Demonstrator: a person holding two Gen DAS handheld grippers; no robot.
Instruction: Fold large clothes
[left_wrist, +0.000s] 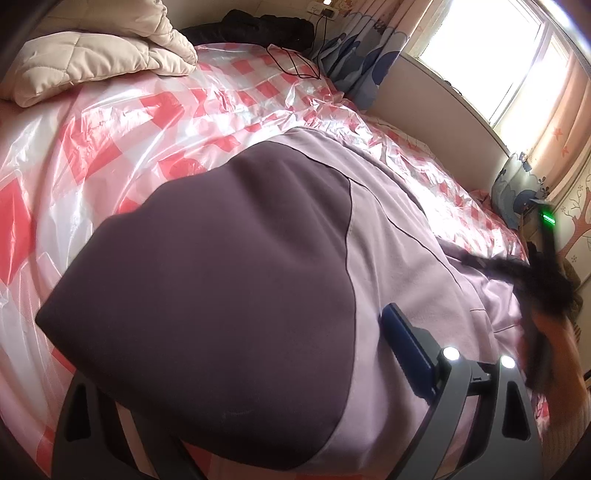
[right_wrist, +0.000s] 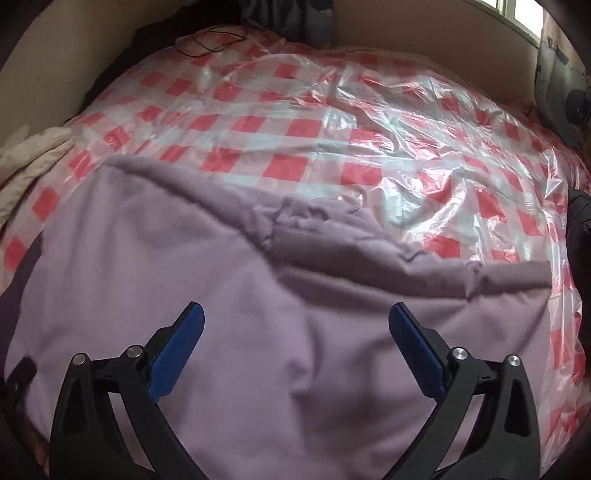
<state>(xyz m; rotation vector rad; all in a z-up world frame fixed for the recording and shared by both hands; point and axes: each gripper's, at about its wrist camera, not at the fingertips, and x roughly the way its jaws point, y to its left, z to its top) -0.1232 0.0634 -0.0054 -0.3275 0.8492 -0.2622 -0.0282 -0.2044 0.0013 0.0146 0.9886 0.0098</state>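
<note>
- The lilac garment lies spread on the bed, over a red-checked plastic sheet.
- The right hand-held gripper hangs above it, fingers wide apart, holding nothing.
- A dark purple fold covers the left hand-held gripper; I cannot tell its state.

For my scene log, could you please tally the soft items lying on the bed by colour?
Lilac and dark purple garment: 1
Cream quilted duvet: 1
Black bundle by the headboard: 1
Total: 3
</note>
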